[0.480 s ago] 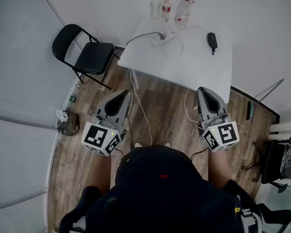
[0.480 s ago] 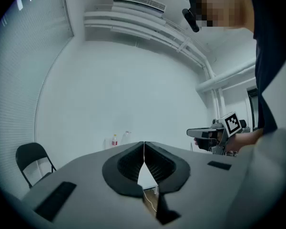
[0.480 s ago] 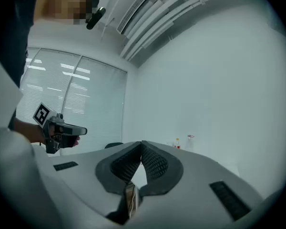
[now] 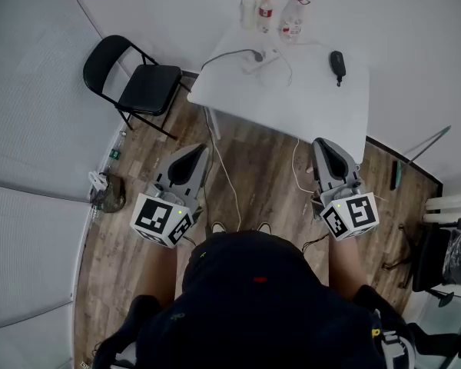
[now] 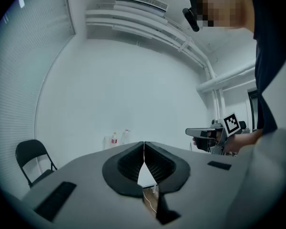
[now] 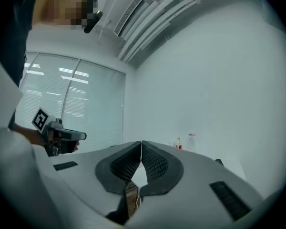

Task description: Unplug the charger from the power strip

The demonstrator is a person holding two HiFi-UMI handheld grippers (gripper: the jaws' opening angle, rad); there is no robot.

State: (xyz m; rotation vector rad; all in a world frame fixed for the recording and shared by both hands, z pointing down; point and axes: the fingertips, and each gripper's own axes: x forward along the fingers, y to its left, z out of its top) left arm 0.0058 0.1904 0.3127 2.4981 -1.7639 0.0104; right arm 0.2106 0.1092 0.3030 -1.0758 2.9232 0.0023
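In the head view a white power strip (image 4: 260,60) lies at the far side of a white table (image 4: 307,106), with a grey cable (image 4: 224,55) running off to the left. The charger on it is too small to make out. My left gripper (image 4: 198,154) and right gripper (image 4: 320,146) are held level over the wooden floor, well short of the table. Both are shut with nothing between their jaws. In the left gripper view the left gripper (image 5: 144,144) has its tips together, and the right gripper (image 6: 141,143) looks the same in the right gripper view.
A black folding chair (image 4: 137,83) stands left of the table. Two bottles (image 4: 264,12) and a black mouse-like object (image 4: 336,64) are on the table. White cables (image 4: 229,179) trail across the floor between the grippers. Bags and a stand crowd the right edge (image 4: 446,244).
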